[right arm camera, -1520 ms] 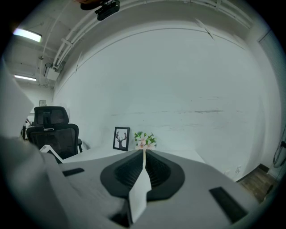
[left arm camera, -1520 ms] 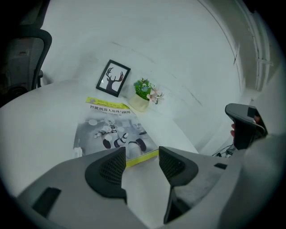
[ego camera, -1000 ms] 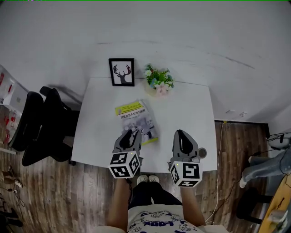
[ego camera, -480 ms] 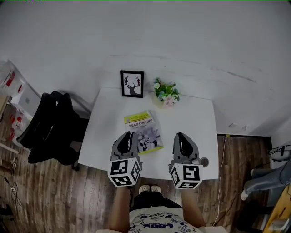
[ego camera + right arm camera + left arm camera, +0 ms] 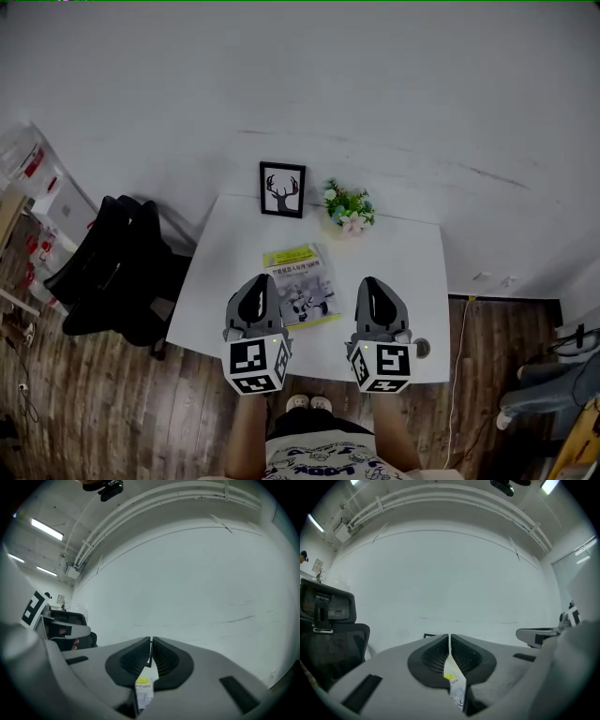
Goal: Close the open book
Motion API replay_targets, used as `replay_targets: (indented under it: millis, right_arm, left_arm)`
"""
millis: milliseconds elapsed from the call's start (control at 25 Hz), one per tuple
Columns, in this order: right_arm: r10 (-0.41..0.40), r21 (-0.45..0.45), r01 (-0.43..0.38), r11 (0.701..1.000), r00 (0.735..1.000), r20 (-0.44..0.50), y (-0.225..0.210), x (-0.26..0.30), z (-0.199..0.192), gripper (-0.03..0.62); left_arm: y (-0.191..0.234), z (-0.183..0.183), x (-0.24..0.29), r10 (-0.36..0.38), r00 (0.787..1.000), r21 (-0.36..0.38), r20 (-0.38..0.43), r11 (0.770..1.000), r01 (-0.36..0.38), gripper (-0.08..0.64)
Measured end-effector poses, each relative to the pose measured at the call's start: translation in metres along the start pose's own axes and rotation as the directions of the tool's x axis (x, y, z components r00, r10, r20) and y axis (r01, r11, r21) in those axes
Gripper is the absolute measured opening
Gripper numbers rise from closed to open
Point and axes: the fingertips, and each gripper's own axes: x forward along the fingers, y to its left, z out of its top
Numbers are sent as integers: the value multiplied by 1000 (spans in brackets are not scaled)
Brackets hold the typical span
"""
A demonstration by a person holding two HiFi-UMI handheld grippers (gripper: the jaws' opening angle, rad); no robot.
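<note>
Head view: frame (image 5: 282,190), flowers (image 5: 348,208) behind book (image 5: 301,286)

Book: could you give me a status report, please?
Left gripper jaws just closed, empty; right gripper shut, empty. Book closed, flat on table. Nothing in the way.

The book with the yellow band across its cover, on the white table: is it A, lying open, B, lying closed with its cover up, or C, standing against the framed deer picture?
B: the yellow-banded book lies flat and closed, printed cover up, on the white table.
</note>
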Motion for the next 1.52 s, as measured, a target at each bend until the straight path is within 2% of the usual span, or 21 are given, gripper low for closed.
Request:
replay_targets:
  millis: [360,720,1520]
  right_arm:
    - [13,6,-13,1000,1000,15,1,0,7,32]
    - [41,4,-41,999,999,21,7,2,10,32]
    - [50,5,-50,999,998,27,4,4,16,32]
  left_arm:
    - [0,15,-10,25,999,43,29,999,-26,23]
    - [6,24,-15,45,998,43,47,998,-47,23]
    - [0,32,-17,36,998,69,56,997,-40,23]
